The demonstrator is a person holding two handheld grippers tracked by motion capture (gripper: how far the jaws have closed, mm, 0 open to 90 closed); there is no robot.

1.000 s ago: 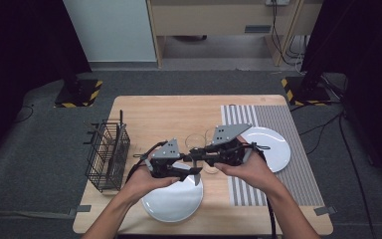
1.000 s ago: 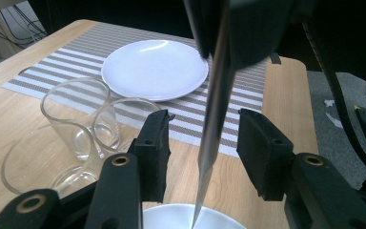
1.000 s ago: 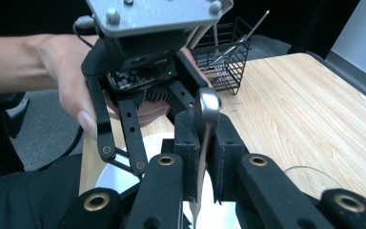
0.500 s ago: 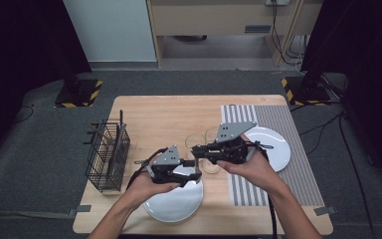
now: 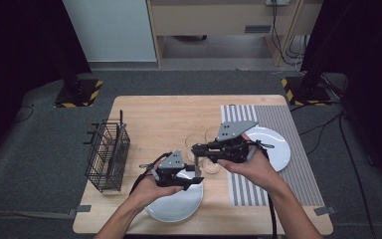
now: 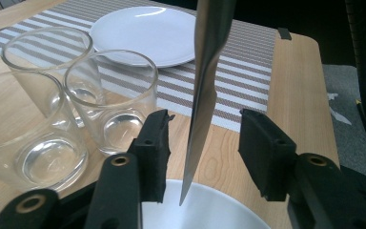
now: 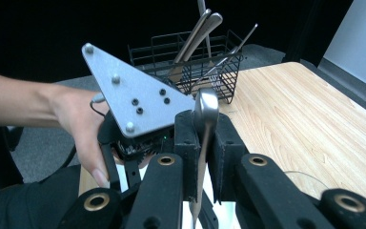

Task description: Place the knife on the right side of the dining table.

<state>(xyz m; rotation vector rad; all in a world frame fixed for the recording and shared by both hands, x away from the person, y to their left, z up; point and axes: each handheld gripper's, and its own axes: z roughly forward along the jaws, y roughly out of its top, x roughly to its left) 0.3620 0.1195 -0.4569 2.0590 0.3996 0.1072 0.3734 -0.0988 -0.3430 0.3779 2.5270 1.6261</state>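
Here, each hand holds a claw over the near middle of the worktop.
Right claw (image 7: pixel 202 157): clamped on the handle of a slim, shiny steel table knife (image 7: pixel 204 119), which stands between its black pads.
Knife: it hangs blade down (image 6: pixel 205 90) in the left gripper view, its tip just above the near white round plate (image 6: pixel 219 212).
Left claw (image 6: pixel 205 157): jaws apart on either side of the blade; the pads do not touch the steel, and they have just been closing a little.
Worktop (image 5: pixel 159 112): pale wood.
Clear drinking glasses (image 6: pixel 107 102): three, grouped left of the blade in the left gripper view.
Far white plate (image 5: pixel 273 147): lies on the grey striped placemat (image 5: pixel 288 164), right.
Black wire cutlery basket (image 5: pixel 108 155): left edge, well apart from the hands, with steel cutlery (image 7: pixel 195 33) standing in it.
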